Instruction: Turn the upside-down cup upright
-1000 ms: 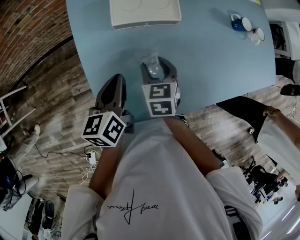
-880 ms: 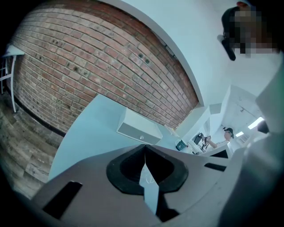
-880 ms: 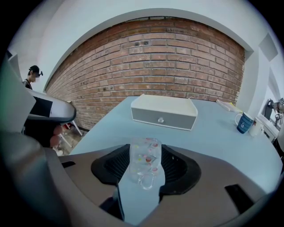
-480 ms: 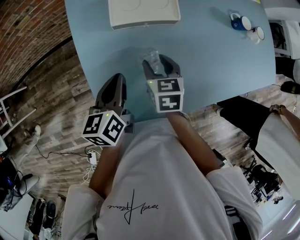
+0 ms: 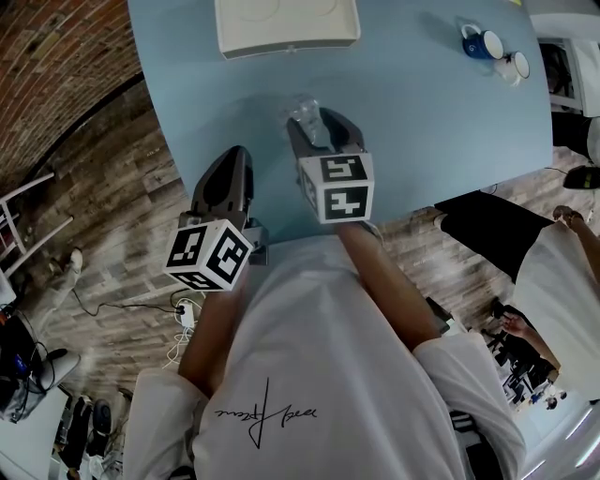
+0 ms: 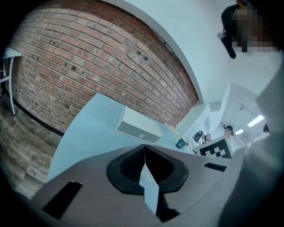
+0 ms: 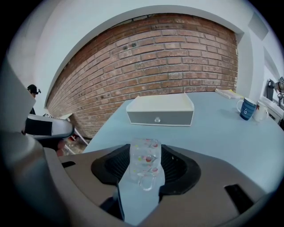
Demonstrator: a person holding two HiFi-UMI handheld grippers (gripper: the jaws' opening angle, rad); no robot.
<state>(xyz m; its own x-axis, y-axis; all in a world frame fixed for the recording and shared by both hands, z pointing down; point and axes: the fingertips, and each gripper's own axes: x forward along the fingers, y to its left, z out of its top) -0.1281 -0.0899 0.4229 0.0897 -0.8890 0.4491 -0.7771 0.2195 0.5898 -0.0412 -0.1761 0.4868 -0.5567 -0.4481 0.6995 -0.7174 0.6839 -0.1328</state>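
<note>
Right tongs [image 7: 144, 153] grip the clear glass cup [image 7: 143, 165] on both sides, frame centre, near the blue counter's [image 7: 213, 128] lower edge. Left tongs [image 6: 144, 155] are pressed together, empty.

cup [image 5: 300, 105] half hidden behind right gripper [image 5: 315, 122] in head view, rim end unclear. white box [image 5: 286, 28] cut off at top edge. white mug [image 7: 261, 111] too small to tell.

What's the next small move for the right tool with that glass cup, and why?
Probably squeeze the right tool shut on the glass cup before any lift. The cup stands on the table right between the tool's pads, which sit close against its sides, but I can't tell whether they grip it firmly.
</note>
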